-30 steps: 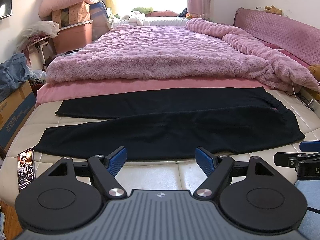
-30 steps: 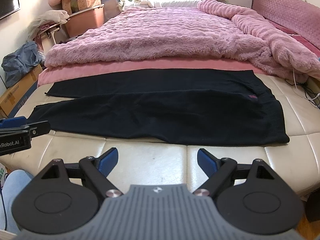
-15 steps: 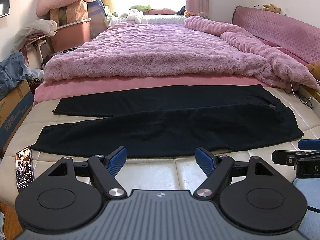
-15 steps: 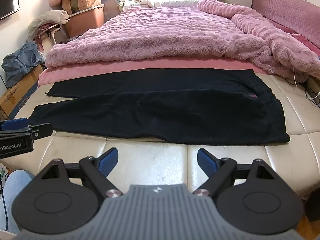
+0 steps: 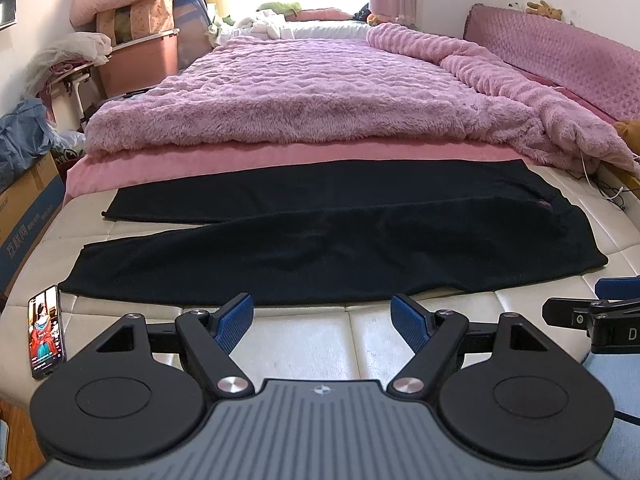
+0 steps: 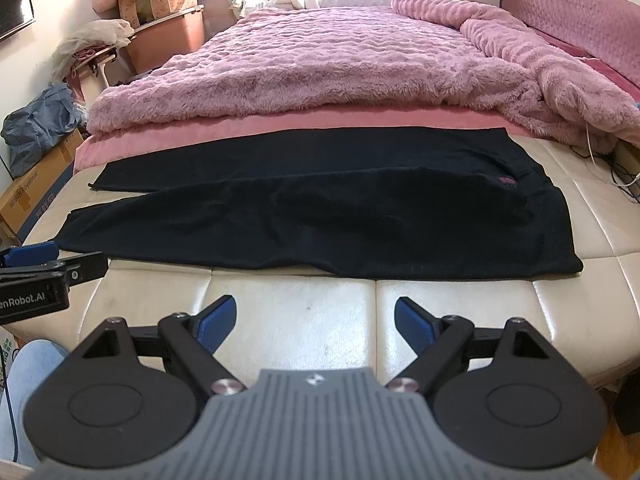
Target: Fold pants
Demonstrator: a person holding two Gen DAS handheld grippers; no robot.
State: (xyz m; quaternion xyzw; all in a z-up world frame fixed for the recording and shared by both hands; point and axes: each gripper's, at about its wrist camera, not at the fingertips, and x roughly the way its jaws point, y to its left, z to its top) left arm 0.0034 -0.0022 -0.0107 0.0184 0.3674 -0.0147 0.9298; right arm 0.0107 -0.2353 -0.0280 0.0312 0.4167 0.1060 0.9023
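Black pants (image 5: 328,236) lie flat across the cream padded foot of the bed (image 5: 304,340), waist at the right, both legs stretching left; they also show in the right wrist view (image 6: 340,216). My left gripper (image 5: 322,312) is open and empty, just short of the near leg's front edge. My right gripper (image 6: 315,314) is open and empty, a little back from the pants' front edge. Each gripper's tip shows at the edge of the other's view.
A phone (image 5: 45,330) with its screen lit lies on the bed's front left corner. A fluffy pink blanket (image 5: 320,92) covers the bed behind the pants. Cardboard boxes (image 5: 24,208) and storage bins (image 5: 136,60) stand at the left. Cables (image 6: 624,176) hang at the right.
Both grippers have stayed open. The left view has shifted slightly, with the pants and phone a little farther off. The right gripper has barely moved.
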